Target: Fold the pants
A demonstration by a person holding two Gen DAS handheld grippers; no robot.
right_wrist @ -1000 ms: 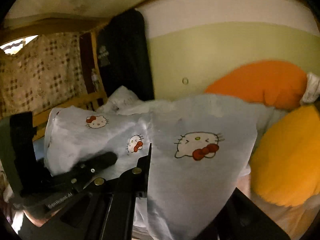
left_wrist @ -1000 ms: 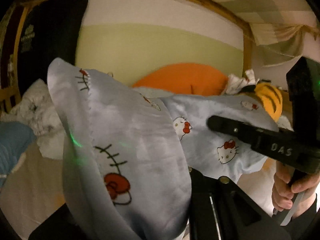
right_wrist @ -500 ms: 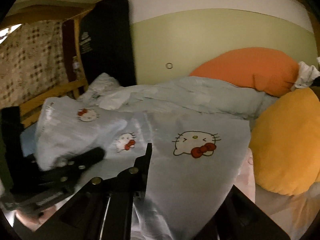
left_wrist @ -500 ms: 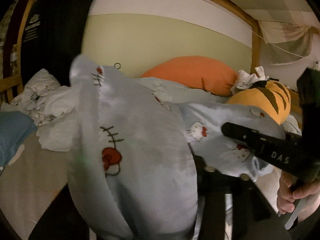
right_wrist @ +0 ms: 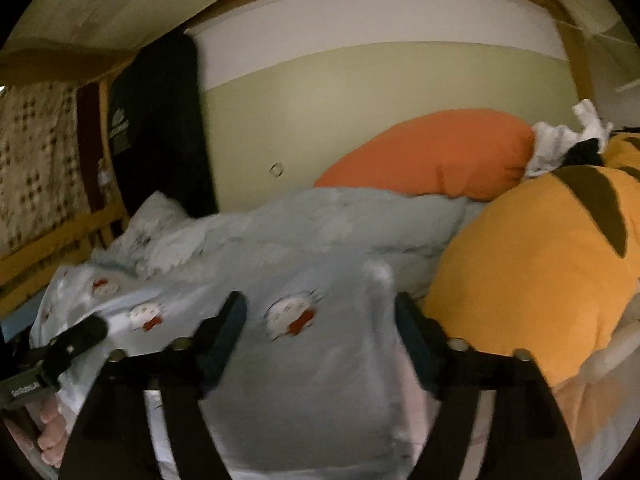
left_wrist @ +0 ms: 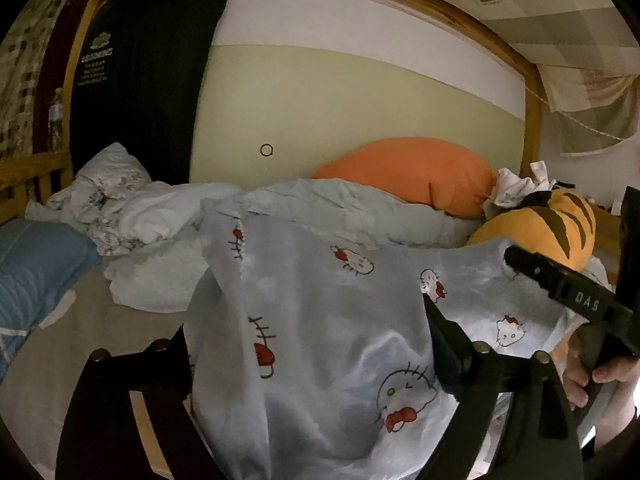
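We are at the release step of a fold: the light blue cat-print pants [left_wrist: 320,320] lie draped on the bed [left_wrist: 80,320], in front of the pale blue duvet [left_wrist: 340,204] and beside the tiger plush [right_wrist: 540,272]. The left gripper [left_wrist: 304,344] has just been opening its jaws; they now stand wide, with the cloth bunched between them but no pad pressing on it that we can see. The right gripper [right_wrist: 320,320] has likewise just been opening; its jaws stand well apart on either side of a flat panel of the pants, and the fabric between them looks slack, so we judge that neither gripper holds the garment. In the left wrist view the right gripper's handle shows at the right edge, held by the person's right hand [left_wrist: 592,380]; the right wrist view is motion-blurred, so fine contact there cannot be confirmed. The fold appears laid down but untidy: the cloth near the left jaws is humped, not flat. The next move calls for drawing both grippers back clear of the cloth without dragging it, then choosing fresh grasp points on the folded edge for a further fold. Thin slippery fabric may cling to a pad, so withdrawal should be straight and low.
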